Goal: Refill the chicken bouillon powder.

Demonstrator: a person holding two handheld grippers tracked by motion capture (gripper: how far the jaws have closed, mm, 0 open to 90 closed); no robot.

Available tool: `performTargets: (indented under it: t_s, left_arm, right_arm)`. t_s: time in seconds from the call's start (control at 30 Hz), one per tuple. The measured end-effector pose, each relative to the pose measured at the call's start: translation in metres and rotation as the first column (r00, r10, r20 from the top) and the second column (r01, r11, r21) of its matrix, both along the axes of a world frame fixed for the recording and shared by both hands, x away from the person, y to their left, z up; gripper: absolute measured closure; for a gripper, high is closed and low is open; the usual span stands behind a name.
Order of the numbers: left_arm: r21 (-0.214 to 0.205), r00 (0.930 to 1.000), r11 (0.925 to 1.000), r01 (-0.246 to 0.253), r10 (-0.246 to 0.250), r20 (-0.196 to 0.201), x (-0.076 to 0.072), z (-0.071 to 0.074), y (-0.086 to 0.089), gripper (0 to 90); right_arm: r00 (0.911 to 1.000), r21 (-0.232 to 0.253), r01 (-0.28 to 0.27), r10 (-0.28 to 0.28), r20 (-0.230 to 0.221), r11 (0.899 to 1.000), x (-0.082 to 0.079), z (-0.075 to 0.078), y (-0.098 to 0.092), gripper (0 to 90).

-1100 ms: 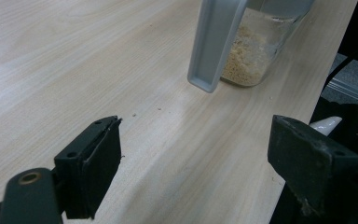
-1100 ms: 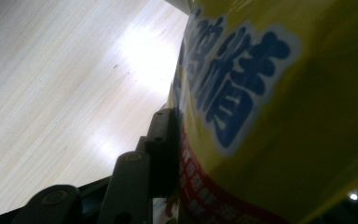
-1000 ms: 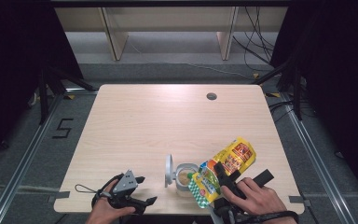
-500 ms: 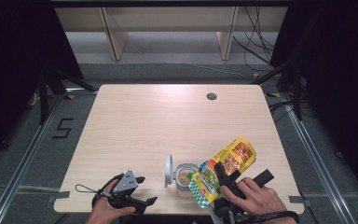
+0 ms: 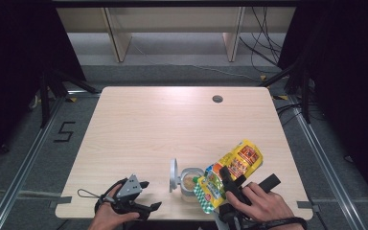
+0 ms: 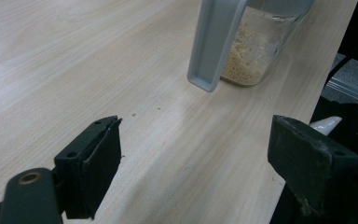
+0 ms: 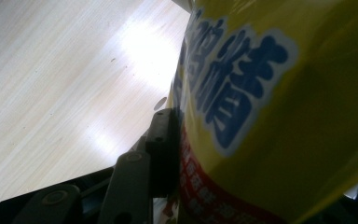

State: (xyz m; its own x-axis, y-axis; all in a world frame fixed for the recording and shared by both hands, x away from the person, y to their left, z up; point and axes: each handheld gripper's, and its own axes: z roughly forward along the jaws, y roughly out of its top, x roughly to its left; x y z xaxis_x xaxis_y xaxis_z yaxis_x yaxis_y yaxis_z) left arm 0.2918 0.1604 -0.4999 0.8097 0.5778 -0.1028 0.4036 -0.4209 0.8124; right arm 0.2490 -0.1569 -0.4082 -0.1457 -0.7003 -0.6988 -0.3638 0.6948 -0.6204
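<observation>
A yellow food pouch [image 5: 230,172] is tilted with its lower end over a clear container [image 5: 190,183] of pale grains near the table's front edge. My right gripper [image 5: 227,184] is shut on the pouch; in the right gripper view its left jaw presses against the pouch [image 7: 270,107]. The container's grey lid [image 5: 173,175] hangs open on its left. My left gripper [image 5: 143,199] rests at the front edge, left of the container, jaws open and bare. In the left gripper view, the container [image 6: 256,46] and its lid [image 6: 216,42] stand ahead of the open jaws.
The light wooden table [image 5: 172,124] has a round cable hole [image 5: 217,99] at the back right. A shelf unit stands beyond the far edge. Metal floor rails run along both sides of the table.
</observation>
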Motion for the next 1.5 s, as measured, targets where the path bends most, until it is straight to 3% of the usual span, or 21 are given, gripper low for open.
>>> performTargets:
  t_s: [0.07,0.13,0.17,0.23,0.33,0.37,0.43,0.47,0.53,0.67,0.73,0.77,0.87,0.9,0.97,1.07,1.17,1.3,1.37,1.47,1.5]
  left_arm:
    - [0.013,1.0,0.9999,-0.001,0.001,0.003,0.0011,-0.0002,0.0009,17.0]
    - [0.014,1.0,0.9999,0.001,-0.001,0.004,0.0011,-0.0002,0.0011,17.0]
    - [0.004,1.0,1.0,0.0,0.0,0.002,0.0003,0.0,0.0004,17.0]
    - [0.016,1.0,0.9999,0.0,0.0,0.002,0.0007,0.0002,0.0008,17.0]
    - [0.0,1.0,1.0,0.0,0.0,0.0,0.0,0.0,0.0,17.0]
    - [0.002,1.0,1.0,0.0,0.0,0.0,0.0001,0.0,0.0002,17.0]
    - [0.016,1.0,0.9999,0.0,-0.001,0.004,0.0011,-0.0002,0.001,17.0]
    - [0.015,1.0,0.9999,0.002,-0.002,0.003,0.001,-0.0002,0.0009,17.0]
    - [0.001,1.0,1.0,0.0,0.0,0.001,0.0001,0.0001,0.0001,17.0]
    - [0.006,1.0,1.0,0.0,0.0,0.003,0.0002,0.0002,0.0005,17.0]
    - [0.005,1.0,1.0,-0.001,0.001,0.003,0.0004,0.0002,0.0005,17.0]
    - [0.006,1.0,1.0,-0.001,0.001,0.003,0.0004,0.0001,0.0005,17.0]
    - [0.005,1.0,1.0,-0.001,0.001,0.004,0.0003,0.0002,0.0005,17.0]
    - [0.006,1.0,1.0,-0.001,0.001,0.003,0.0003,0.0002,0.0005,17.0]
    - [0.005,1.0,1.0,-0.001,0.001,0.003,0.0002,0.0002,0.0006,17.0]
    - [0.006,1.0,1.0,-0.001,0.001,0.003,0.0004,0.0002,0.0006,17.0]
    - [0.001,1.0,1.0,0.0,0.0,0.002,0.0,0.0002,0.0003,17.0]
    - [0.006,1.0,1.0,-0.001,0.001,0.002,0.0004,0.0002,0.0006,17.0]
    - [0.0,1.0,1.0,0.0,0.0,0.0,0.0,0.0001,0.0,17.0]
    - [-0.008,1.0,1.0,-0.005,0.005,-0.001,-0.0002,-0.0005,-0.0007,17.0]
    - [-0.008,1.0,1.0,-0.003,0.003,-0.003,-0.0002,-0.0003,-0.0006,17.0]
  right_arm:
    - [0.9992,0.022,0.032,-0.031,-0.024,0.999,-0.0008,-0.0018,-0.0007,65.6]
    - [0.9998,0.046,0.019,-0.019,-0.01,0.999,-0.0011,-0.0034,-0.0015,65.6]
    - [0.9992,0.022,0.031,-0.031,-0.027,0.999,-0.0009,-0.0021,-0.0004,65.6]
    - [0.9993,0.023,0.028,-0.028,-0.025,0.999,-0.0011,-0.0023,-0.0003,65.7]
    - [0.9991,0.042,0.03,-0.029,-0.03,0.999,-0.0005,-0.0034,-0.0012,65.7]
    - [0.9993,0.025,0.026,-0.025,-0.026,0.999,-0.0006,-0.0022,-0.0008,65.7]
    - [0.9992,0.052,-0.034,0.035,-0.019,0.998,0.0027,-0.0036,-0.0024,65.7]
    - [0.9999,0.044,-0.015,0.016,-0.007,0.999,0.0013,-0.0035,-0.0027,65.8]
    - [0.9995,0.025,-0.031,0.031,-0.007,0.999,0.0019,-0.0019,-0.002,65.8]
    - [0.9998,0.045,-0.015,0.015,-0.008,0.999,0.0011,-0.003,-0.0026,65.8]
    - [0.9991,0.029,0.028,-0.027,-0.033,0.999,-0.0006,-0.0013,-0.0015,65.8]
    - [0.9998,0.029,0.013,-0.013,-0.013,0.999,-0.0005,-0.0018,-0.0016,65.9]
    - [0.9993,0.023,0.022,-0.022,-0.031,0.999,-0.0004,-0.0012,-0.0011,65.9]
    - [0.9992,0.031,0.023,-0.022,-0.033,0.999,-0.0003,-0.0017,-0.0014,65.9]
    - [0.9983,0.091,0.033,-0.028,-0.05,0.995,-0.0004,-0.0054,-0.0028,65.9]
    - [0.9991,0.029,0.023,-0.022,-0.036,0.999,-0.0002,-0.0016,-0.0015,66.0]
    - [0.9988,0.044,0.034,-0.033,-0.038,0.998,-0.0002,-0.0021,-0.0025,66.0]
    - [0.9998,0.032,-0.001,0.002,-0.022,0.999,0.0015,-0.0012,-0.0029,66.2]
    - [0.9984,0.057,0.032,-0.029,-0.048,0.998,0.0011,-0.0022,-0.0034,66.3]
    - [0.9993,0.07,0.019,-0.017,-0.034,0.997,0.0018,-0.0023,-0.0042,66.6]
    - [0.9982,0.072,0.031,-0.028,-0.053,0.997,0.0024,-0.0021,-0.0042,66.6]
